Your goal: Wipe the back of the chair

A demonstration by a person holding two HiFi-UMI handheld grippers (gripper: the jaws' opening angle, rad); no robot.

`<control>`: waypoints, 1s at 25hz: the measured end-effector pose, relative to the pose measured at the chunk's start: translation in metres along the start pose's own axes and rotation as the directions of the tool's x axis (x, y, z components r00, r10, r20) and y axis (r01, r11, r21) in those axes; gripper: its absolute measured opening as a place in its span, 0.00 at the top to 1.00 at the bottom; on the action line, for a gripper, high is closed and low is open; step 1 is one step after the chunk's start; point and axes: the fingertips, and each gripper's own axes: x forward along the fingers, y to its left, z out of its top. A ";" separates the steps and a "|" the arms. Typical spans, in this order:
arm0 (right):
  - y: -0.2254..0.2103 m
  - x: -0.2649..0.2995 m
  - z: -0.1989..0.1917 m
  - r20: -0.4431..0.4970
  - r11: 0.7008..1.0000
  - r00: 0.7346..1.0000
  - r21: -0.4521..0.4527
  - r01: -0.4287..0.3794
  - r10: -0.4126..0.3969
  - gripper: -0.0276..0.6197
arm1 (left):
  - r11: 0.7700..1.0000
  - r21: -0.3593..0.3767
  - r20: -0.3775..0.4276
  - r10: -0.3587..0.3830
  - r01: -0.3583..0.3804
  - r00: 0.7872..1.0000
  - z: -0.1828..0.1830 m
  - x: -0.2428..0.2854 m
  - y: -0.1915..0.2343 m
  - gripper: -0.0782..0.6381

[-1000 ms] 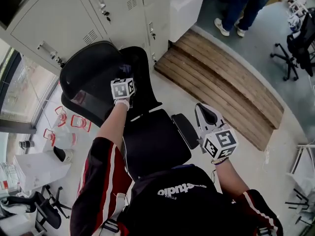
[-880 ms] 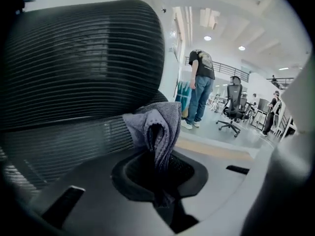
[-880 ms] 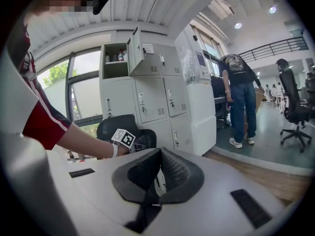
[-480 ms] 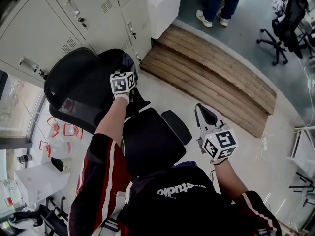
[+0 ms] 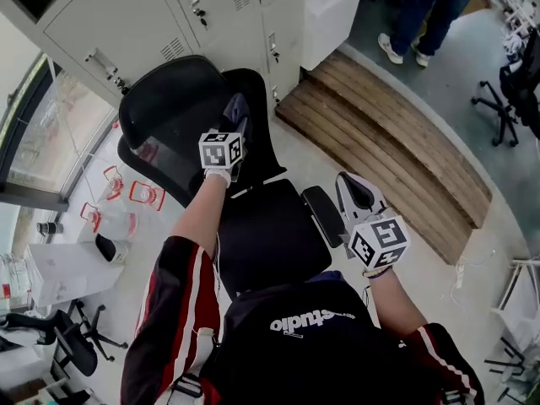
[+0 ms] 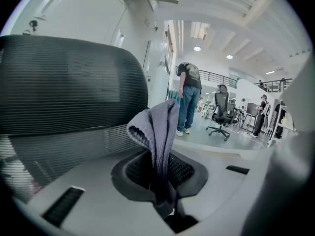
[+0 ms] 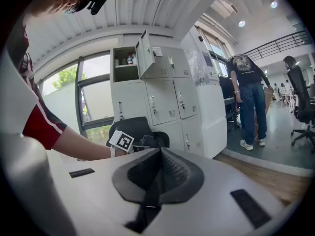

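Left gripper (image 6: 162, 181) clamps a grey cloth (image 6: 157, 127) beside the chair back (image 5: 164, 112).

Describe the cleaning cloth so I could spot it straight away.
Find the black mesh chair before the grey lockers. Beside its backrest, the left gripper pinches a grey-purple cloth. It is the only soft, folded thing there, sticking up from the jaws.

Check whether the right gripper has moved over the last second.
No, not noticeably: the right gripper sits just right of the chair's armrest, as before, jaws shut and empty.
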 end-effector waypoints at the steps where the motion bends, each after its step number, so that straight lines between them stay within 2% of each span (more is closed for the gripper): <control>1: 0.009 0.003 0.000 0.001 1.000 1.000 -0.005 -0.022 0.022 0.96 | 1.000 -0.001 0.007 0.009 -0.009 1.000 -0.003 -0.015 0.004 0.81; 5: 0.051 0.016 -0.001 -0.001 0.993 0.993 -0.029 -0.118 0.118 0.96 | 0.996 -0.029 0.024 0.084 -0.083 0.996 -0.027 -0.083 0.035 0.81; 8: 0.080 0.025 -0.001 -0.010 0.981 0.982 -0.046 -0.187 0.186 0.96 | 0.983 -0.066 0.016 0.174 -0.173 0.985 -0.050 -0.137 0.069 0.81; 12: 0.122 0.038 -0.010 -0.036 0.959 0.960 -0.059 -0.278 0.276 0.96 | 0.945 -0.115 0.000 0.308 -0.306 0.951 -0.081 -0.210 0.120 0.81; 17: 0.172 0.055 -0.024 -0.084 0.926 0.928 -0.084 -0.369 0.362 0.96 | 0.877 -0.169 -0.035 0.450 -0.450 0.892 -0.122 -0.289 0.184 0.81; 20: 0.187 0.062 -0.031 -0.110 0.914 0.917 -0.100 -0.394 0.384 0.96 | 0.849 -0.176 -0.068 0.494 -0.498 0.867 -0.146 -0.314 0.210 0.81; 25: 0.189 0.076 -0.046 -0.151 0.915 0.916 -0.107 -0.390 0.373 0.96 | 0.832 -0.169 -0.101 0.518 -0.528 0.849 -0.169 -0.316 0.243 0.81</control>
